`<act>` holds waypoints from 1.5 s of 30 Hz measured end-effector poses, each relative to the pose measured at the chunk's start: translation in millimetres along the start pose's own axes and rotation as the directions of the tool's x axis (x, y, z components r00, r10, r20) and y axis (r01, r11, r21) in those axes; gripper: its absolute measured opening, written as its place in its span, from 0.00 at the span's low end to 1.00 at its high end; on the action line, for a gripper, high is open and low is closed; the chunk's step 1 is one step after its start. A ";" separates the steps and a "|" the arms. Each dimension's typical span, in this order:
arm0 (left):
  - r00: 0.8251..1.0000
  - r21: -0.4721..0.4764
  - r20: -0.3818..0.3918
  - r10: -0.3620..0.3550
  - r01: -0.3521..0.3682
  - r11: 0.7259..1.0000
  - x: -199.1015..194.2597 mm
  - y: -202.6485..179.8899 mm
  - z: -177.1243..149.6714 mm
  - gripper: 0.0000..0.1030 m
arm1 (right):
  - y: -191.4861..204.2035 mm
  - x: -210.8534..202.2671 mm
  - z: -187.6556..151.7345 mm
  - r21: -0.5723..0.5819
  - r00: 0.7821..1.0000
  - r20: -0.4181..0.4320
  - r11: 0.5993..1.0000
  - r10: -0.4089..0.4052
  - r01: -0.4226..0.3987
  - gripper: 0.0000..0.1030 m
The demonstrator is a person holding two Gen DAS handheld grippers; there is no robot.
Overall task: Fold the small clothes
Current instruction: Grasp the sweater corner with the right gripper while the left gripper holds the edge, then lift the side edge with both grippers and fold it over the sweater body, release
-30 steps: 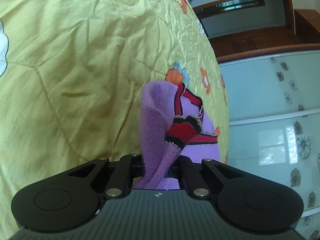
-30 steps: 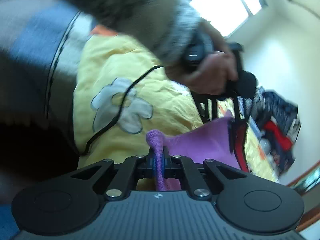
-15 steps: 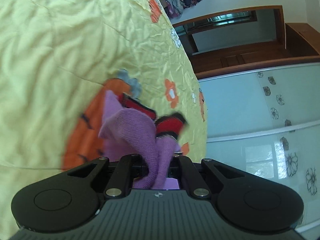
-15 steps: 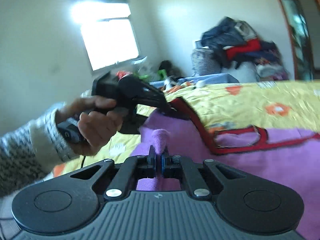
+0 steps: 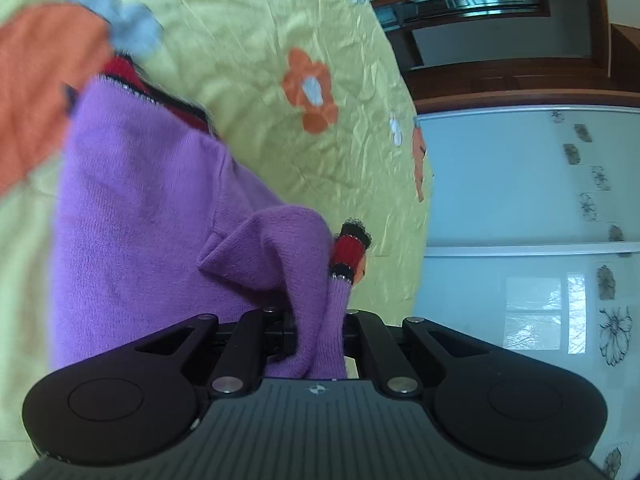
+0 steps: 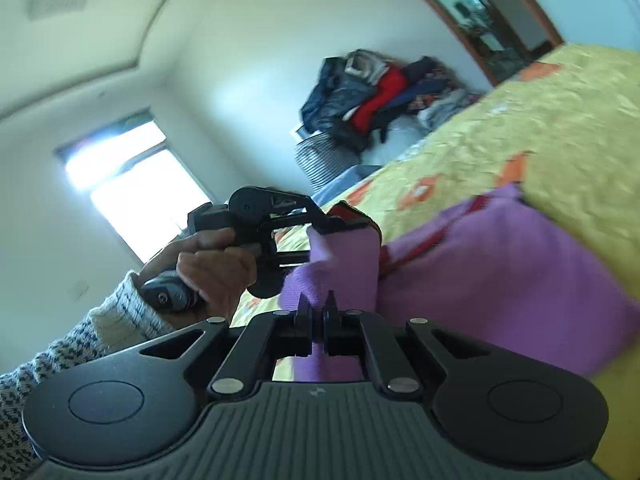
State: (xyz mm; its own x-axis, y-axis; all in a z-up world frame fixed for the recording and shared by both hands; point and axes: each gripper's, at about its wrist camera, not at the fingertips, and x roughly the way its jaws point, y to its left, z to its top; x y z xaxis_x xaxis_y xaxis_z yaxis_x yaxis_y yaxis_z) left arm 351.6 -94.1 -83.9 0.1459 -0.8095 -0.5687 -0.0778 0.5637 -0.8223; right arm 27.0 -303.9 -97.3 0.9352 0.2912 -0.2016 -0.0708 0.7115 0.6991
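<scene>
Two grippers, one sweater. The left gripper (image 5: 316,320) and the right gripper (image 6: 318,316) are each clamped on a fold of the purple sweater (image 5: 152,208), which spreads across the yellow bedspread (image 5: 248,40) at centre frame. The fabric hides the left fingertips; the clothes pile (image 6: 380,92) at upper right is blurred.

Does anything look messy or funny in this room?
Yes. A heap of clothes is piled untidily against the far wall beyond the yellow bedspread. The purple sweater lies bunched and part-lifted, pinched by the left gripper and the right gripper, so it isn't flat yet. Nothing looks spilled or torn.
</scene>
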 end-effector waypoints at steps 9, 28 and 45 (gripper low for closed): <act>0.980 0.086 -0.040 0.194 -0.190 0.978 77.0 -39.4 -20.8 0.07 | -56.0 -25.8 -1.3 0.154 0.996 0.027 0.985 -0.088 0.083 0.04; 0.921 0.418 0.002 0.389 -0.354 0.836 131.4 -98.9 -57.4 0.11 | -83.1 -54.4 -2.9 0.277 0.977 0.008 0.940 -0.211 0.200 0.06; 0.961 0.508 0.192 0.200 -0.272 0.817 -13.3 -35.5 -126.2 0.83 | -52.7 -1.8 61.7 -0.247 0.985 -0.151 0.968 -0.080 0.041 0.67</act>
State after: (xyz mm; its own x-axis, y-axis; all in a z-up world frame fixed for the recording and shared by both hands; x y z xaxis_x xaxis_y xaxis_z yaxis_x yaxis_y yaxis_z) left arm 227.9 -124.0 -49.6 0.3144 -0.6332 -0.7072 0.3976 0.7644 -0.5076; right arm 50.5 -381.4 -91.4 0.8745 0.3268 -0.3583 -0.1163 0.8585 0.4994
